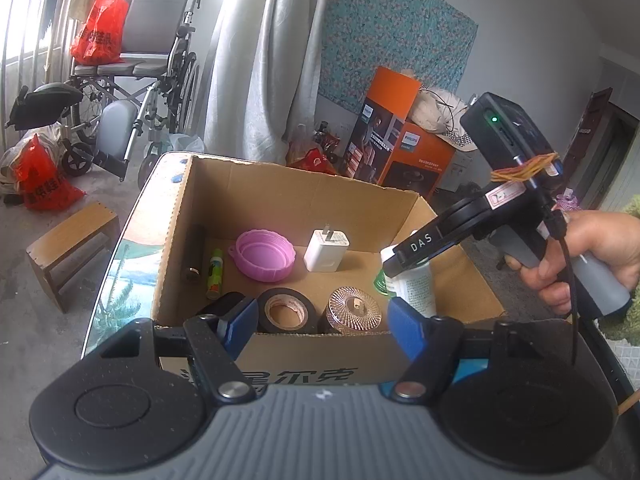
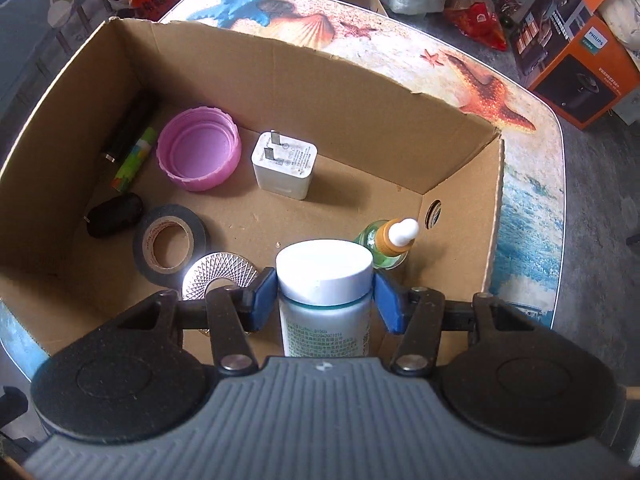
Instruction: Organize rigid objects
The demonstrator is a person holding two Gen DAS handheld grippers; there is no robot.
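Placing step: right gripper (image 2: 325, 300) jaws narrow beside white bottle (image 2: 324, 272) in cardboard box (image 2: 280, 80), grip unclear; left gripper (image 1: 322, 320) wide, empty; next: lift clear w/o tipping.

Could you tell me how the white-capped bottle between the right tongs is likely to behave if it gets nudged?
The white-capped bottle stands tall and narrow, so it may tip. Its smooth round wall could slip between the pads or roll once down. The dropper bottle stands close beside it inside the cardboard box and might get knocked.
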